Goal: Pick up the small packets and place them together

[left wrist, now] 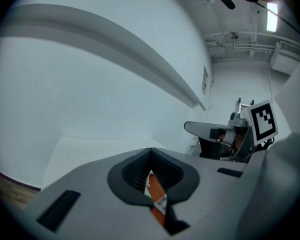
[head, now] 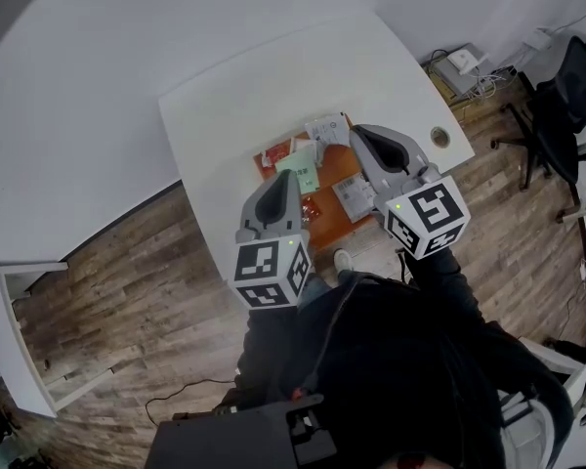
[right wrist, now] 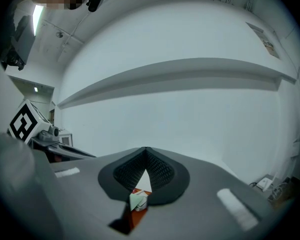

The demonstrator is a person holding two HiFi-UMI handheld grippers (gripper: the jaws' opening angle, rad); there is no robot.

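Observation:
Several small packets lie close together on an orange mat [head: 329, 167] on the white table [head: 273, 76]: a white one [head: 324, 128], a red one [head: 273, 154], a green one [head: 301, 170], another white one [head: 354, 194] and a small red one [head: 311, 208]. My left gripper [head: 289, 177] hovers over the mat's near left part, with its jaws shut [left wrist: 150, 151]. Through the gap below its pads I see an orange strip with a barcode label [left wrist: 160, 202]; a grip on it cannot be made out. My right gripper [head: 357, 133] hangs over the mat's right side, also shut [right wrist: 146, 152]. A green-white packet corner [right wrist: 138, 200] shows beneath it.
A round cable hole [head: 439, 137] sits near the table's right corner. A black office chair [head: 566, 96] and a white box with cables [head: 464, 62] are on the wood floor to the right. A white cabinet [head: 20, 330] stands at the far left. The person's shoe [head: 343, 259] is by the table's near edge.

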